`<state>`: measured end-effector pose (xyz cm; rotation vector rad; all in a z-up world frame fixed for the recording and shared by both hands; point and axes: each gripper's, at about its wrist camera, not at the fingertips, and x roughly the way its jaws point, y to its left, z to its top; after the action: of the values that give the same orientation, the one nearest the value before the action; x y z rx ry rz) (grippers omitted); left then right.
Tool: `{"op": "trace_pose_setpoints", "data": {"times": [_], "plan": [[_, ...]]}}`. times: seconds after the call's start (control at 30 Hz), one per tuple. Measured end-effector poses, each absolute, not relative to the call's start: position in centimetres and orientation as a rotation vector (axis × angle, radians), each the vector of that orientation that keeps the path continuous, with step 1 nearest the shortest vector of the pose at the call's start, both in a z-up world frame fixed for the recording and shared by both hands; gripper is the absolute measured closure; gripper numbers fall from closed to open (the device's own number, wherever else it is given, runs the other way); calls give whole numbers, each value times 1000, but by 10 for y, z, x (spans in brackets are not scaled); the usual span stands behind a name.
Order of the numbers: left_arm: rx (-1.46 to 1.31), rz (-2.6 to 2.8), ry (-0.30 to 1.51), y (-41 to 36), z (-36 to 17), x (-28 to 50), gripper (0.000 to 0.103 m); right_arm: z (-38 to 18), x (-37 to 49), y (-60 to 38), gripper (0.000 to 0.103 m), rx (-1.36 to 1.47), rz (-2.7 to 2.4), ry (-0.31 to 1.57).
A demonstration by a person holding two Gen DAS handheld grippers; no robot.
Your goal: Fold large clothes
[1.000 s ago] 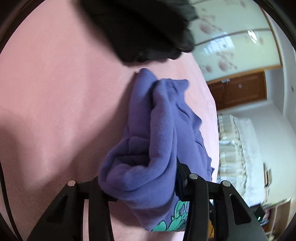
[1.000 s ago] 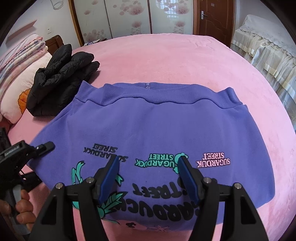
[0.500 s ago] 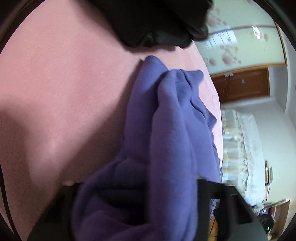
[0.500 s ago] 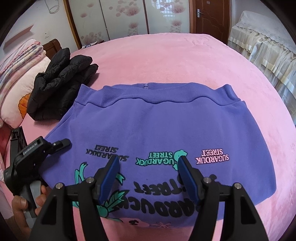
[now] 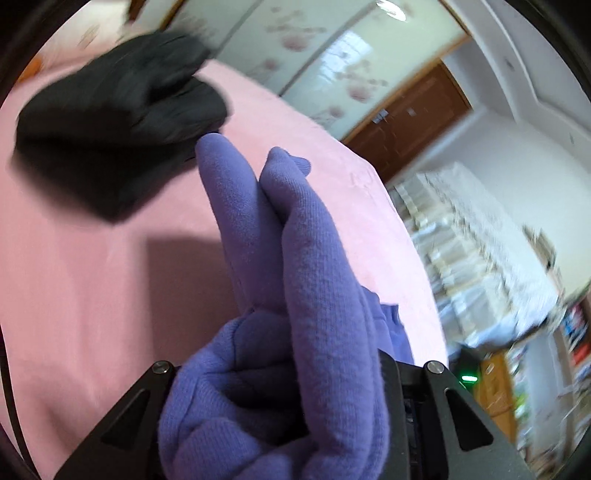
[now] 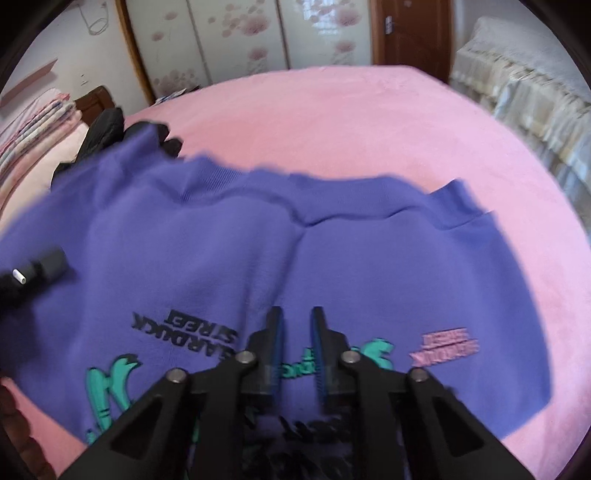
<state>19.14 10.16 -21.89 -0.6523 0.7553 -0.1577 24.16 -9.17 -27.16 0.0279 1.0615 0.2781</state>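
Left fingers (image 5: pixel 386 373) closing on bunched purple sweatshirt (image 6: pixel 295 266), lifted off pink bed (image 6: pixel 332 122); right gripper (image 6: pixel 297 354) closing, apparently pinching cloth. Fold just begun; rest flat, near black jacket (image 5: pixel 110 110).

The purple sweatshirt (image 6: pixel 332 258) bears upside-down prints; only the black "STREET" is legible.

We're looking into a home bedroom: a wide bed (image 6: pixel 369 122) is wearing a pink plush cover, folded quilts (image 6: pixel 33 129) are stacking up by the wooden headboard (image 6: pixel 98 101), floral sliding wardrobe doors (image 6: pixel 236 40) are lining the wall beside a brown wooden door (image 6: pixel 410 33).
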Motion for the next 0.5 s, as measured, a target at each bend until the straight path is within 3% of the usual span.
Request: {"op": "trace_pose_setpoints", "data": {"times": [0.17, 0.5], "plan": [[-462, -242, 751, 47, -197, 202, 78, -307, 242, -85, 95, 1, 321, 1055], [-368, -264, 741, -8, -174, 226, 76, -310, 265, -143, 97, 379, 501, 1162]]}}
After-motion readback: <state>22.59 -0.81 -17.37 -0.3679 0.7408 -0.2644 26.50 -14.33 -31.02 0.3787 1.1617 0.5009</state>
